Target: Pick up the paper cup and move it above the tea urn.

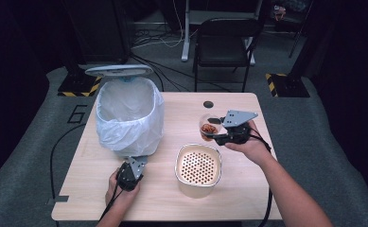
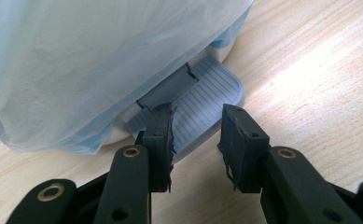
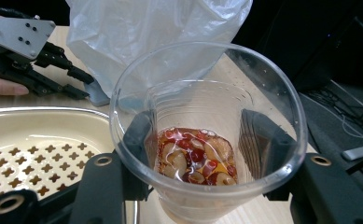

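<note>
Because the clear plastic cup [image 3: 207, 135] is thin-walled and holds wet red and pale food scraps, it is judged light, easily crushed and prone to spilling, so it is best gripped gently at mid-wall. It is clamped upright between the right gripper [image 3: 202, 154] fingers, above the table [image 1: 248, 189] beside the perforated strainer basin [image 1: 198, 168]. The left gripper [image 2: 195, 135] fingers are held apart over the pedal [image 2: 202, 100] of the lined pedal bin [image 1: 129, 113].

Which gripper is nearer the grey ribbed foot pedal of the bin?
Left. The left gripper sits right over the grey ribbed foot pedal, jaws open; the right gripper is across the table, clamping a clear plastic cup.
</note>
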A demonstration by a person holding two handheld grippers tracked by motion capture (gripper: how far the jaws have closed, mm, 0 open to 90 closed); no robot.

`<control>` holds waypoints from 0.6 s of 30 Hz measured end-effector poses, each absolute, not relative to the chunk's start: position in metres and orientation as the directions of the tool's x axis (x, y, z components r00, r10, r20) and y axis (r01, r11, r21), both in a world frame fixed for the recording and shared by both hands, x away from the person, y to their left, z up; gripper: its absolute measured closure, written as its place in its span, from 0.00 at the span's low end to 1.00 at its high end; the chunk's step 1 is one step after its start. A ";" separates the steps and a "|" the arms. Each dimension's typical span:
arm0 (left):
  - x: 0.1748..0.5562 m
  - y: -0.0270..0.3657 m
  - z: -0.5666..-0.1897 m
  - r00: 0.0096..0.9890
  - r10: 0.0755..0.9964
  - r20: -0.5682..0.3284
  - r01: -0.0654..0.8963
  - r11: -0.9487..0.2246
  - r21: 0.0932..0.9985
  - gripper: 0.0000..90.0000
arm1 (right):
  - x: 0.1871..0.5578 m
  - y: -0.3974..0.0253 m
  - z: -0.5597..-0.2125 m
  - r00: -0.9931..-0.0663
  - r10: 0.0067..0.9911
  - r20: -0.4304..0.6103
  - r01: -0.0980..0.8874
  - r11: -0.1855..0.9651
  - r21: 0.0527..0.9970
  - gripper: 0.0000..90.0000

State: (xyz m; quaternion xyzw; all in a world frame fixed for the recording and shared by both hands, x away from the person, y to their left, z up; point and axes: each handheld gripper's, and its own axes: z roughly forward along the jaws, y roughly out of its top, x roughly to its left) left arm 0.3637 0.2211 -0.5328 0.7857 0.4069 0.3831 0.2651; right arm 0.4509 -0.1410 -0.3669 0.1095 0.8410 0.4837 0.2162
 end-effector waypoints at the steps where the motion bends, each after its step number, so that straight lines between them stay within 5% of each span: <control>1: 0.364 0.221 -0.533 0.375 0.843 0.386 0.436 -0.528 0.729 0.72 | 0.450 -0.141 -0.366 -0.881 0.392 -0.265 -0.030 0.512 0.858 0.53; 18: 0.364 0.221 -0.533 0.375 0.842 0.387 0.436 -0.529 0.728 0.72 | 0.436 -0.134 -0.363 -0.848 0.326 -0.418 -0.162 0.590 0.791 0.55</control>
